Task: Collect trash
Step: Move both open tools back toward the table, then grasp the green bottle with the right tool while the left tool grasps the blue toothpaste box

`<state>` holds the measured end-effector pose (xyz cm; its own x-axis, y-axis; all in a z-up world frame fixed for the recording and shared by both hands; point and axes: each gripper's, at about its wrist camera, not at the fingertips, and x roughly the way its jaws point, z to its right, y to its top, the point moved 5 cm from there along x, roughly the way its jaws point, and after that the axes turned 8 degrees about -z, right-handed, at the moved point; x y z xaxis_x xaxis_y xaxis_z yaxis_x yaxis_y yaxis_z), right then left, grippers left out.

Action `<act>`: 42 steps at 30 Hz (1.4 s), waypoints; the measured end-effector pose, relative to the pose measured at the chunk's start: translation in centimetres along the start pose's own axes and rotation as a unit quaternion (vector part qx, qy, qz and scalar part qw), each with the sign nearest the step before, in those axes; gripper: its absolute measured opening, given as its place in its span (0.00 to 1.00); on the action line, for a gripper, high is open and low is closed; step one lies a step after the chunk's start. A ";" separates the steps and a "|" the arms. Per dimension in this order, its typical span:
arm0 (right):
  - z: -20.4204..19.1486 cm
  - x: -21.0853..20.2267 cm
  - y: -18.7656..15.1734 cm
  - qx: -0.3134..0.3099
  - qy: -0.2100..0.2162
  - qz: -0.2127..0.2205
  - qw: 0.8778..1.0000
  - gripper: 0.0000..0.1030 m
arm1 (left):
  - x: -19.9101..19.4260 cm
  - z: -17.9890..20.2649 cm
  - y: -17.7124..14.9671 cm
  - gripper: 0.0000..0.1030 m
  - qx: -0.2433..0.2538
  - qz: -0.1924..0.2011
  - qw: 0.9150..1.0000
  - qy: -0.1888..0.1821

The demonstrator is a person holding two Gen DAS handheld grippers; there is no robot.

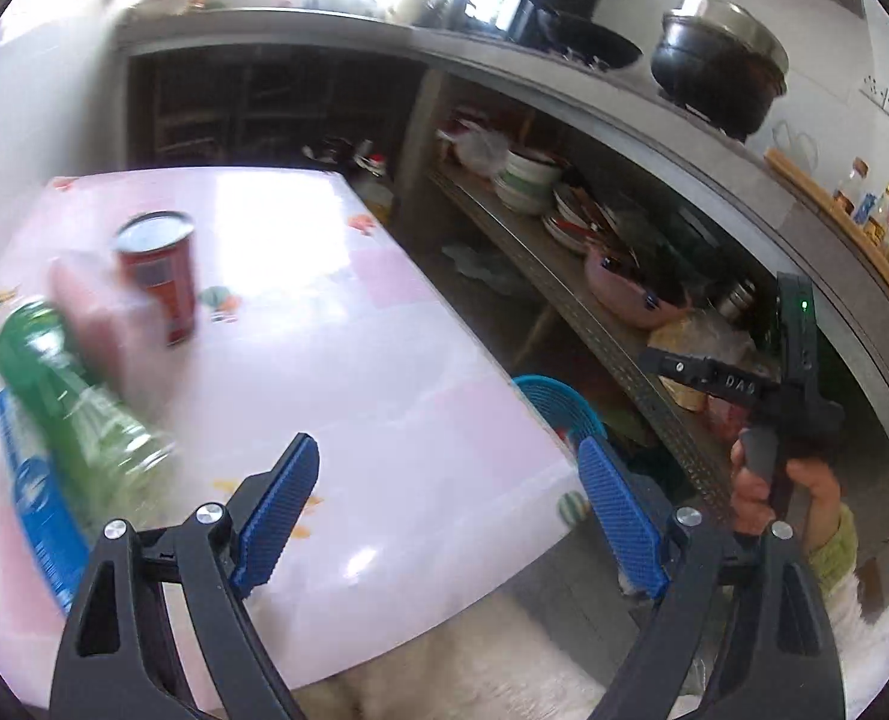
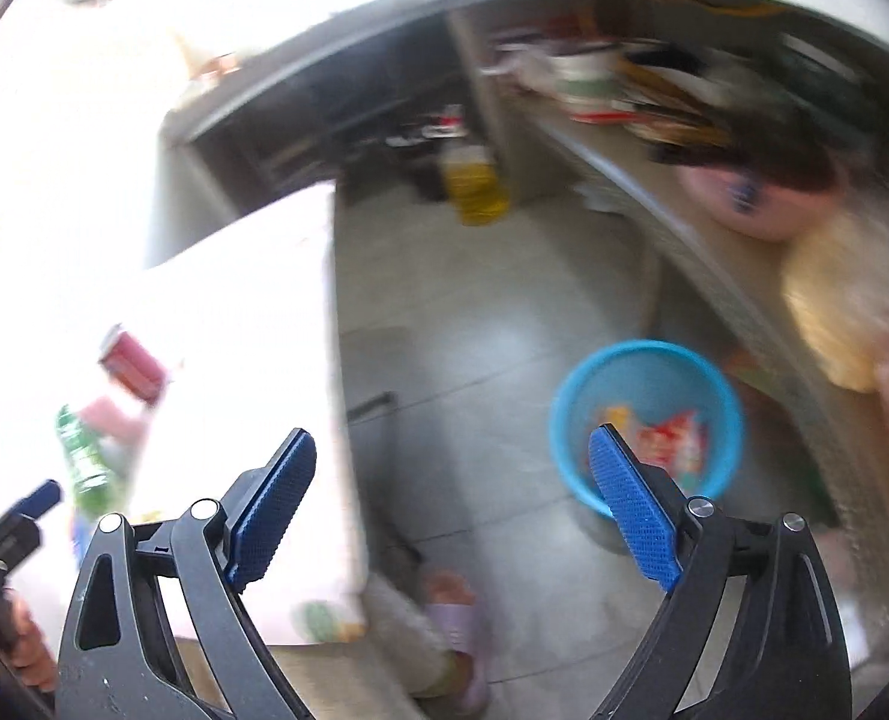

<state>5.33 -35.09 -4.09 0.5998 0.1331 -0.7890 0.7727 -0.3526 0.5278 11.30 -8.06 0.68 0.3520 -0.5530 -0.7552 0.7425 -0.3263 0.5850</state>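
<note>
My left gripper [image 1: 449, 444] hangs open and empty over the near end of the pink table [image 1: 336, 360]. On the table to its left are an upright red can [image 1: 159, 276], a green bottle [image 1: 66, 396] lying on its side, a blurred pink item [image 1: 93, 324] and a blue packet [image 1: 36, 498]. My right gripper [image 2: 451, 435] is open too, with nothing between its fingers, held above the tiled floor beside the table edge. A blue basket [image 2: 648, 420] on the floor holds colourful wrappers [image 2: 675, 441]; it lies just behind the right finger. The can [image 2: 132, 366] and bottle [image 2: 84, 456] show at left.
A long counter [image 1: 564, 78] with a wok and a black pot runs along the right, with a shelf of bowls and plates [image 1: 540, 192] beneath. A yellow container [image 2: 474, 192] stands on the floor. A slippered foot [image 2: 462, 618] is by the table corner. The basket's rim [image 1: 558, 405] peeks past the table edge.
</note>
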 end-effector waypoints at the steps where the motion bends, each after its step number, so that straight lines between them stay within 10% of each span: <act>1: -1.3 0.3 0.1 -0.014 0.011 -0.006 1.000 0.86 | -0.7 -0.7 -0.5 0.83 -0.006 0.007 1.000 0.002; 11: -14.4 4.6 -0.2 -0.115 0.151 -0.090 0.978 0.86 | -8.1 -11.4 -4.9 0.83 -0.108 0.086 0.987 0.083; 17: -21.8 6.9 -2.2 -0.161 0.216 -0.144 0.952 0.86 | -6.8 -17.0 -6.3 0.83 -0.173 0.052 0.973 0.147; 42: -30.9 14.0 -5.6 -0.204 0.252 -0.276 0.905 0.76 | -2.0 -23.4 -7.1 0.61 -0.274 -0.016 0.952 0.137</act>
<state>15.84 -2.59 -8.37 0.0376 0.6265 -0.7785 0.9345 0.2538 0.2495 18.69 13.28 -8.88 0.4039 -0.3049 -0.8625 0.9147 0.1506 0.3751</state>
